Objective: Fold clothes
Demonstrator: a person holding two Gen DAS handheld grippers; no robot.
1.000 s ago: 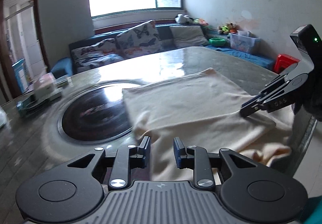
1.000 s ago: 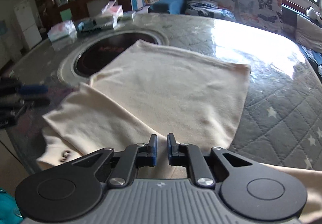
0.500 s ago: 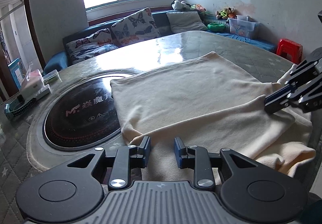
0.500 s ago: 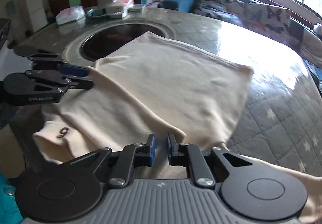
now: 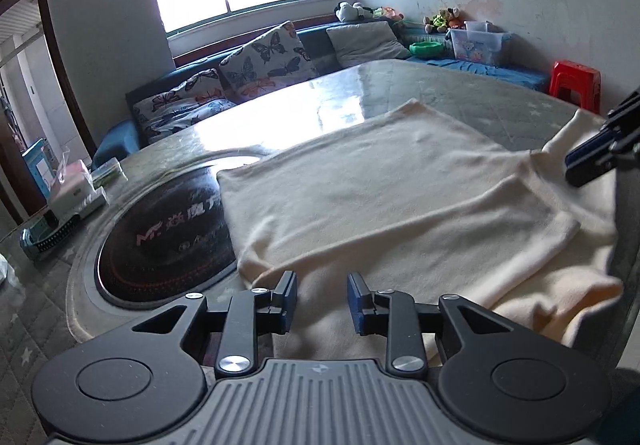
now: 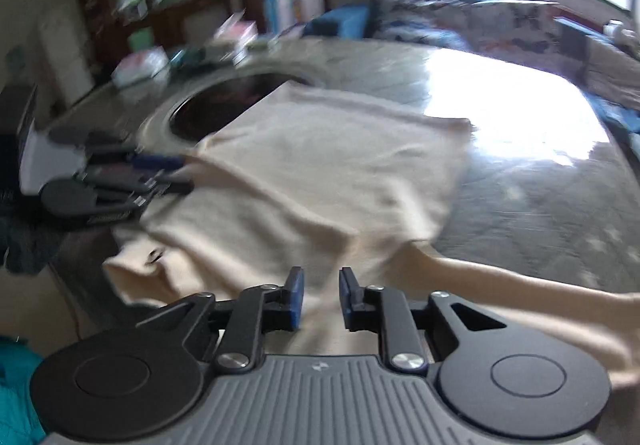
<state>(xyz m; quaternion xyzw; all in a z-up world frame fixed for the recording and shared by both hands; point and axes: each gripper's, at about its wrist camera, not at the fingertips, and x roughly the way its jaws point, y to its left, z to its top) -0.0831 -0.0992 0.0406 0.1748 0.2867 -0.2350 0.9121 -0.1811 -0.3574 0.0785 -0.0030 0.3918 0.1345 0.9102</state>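
Two grippers in frame, both over one cream garment (image 5: 380, 185) spread on the worktop (image 5: 400, 85).

Left side first: tissue box (image 5: 74, 191) and a small teal item at the worktop's left edge, then the round dark cooktop (image 5: 160, 237) set into the surface. Garment's left edge overlaps the cooktop rim. Folded upper layer lies flat, lower layer hangs off the near right edge of the worktop.

Left gripper (image 5: 322, 299): jaws parted, nothing pinched, pads hovering just above the garment's near edge beside the cooktop. Released.

Right gripper (image 6: 320, 295): jaws have just been opening, cloth visible below the gap but the pads aren't pressing on it. Released. From the left wrist view its blue fingertips sit at the garment's far right corner, close to the raised fold there; contact unclear.

Right wrist view is motion-blurred. It shows a sleeve (image 6: 520, 285) of the garment trailing right across the worktop. Sofa (image 5: 224, 93) with butterfly cushions behind, red stool (image 5: 576, 79) far right.
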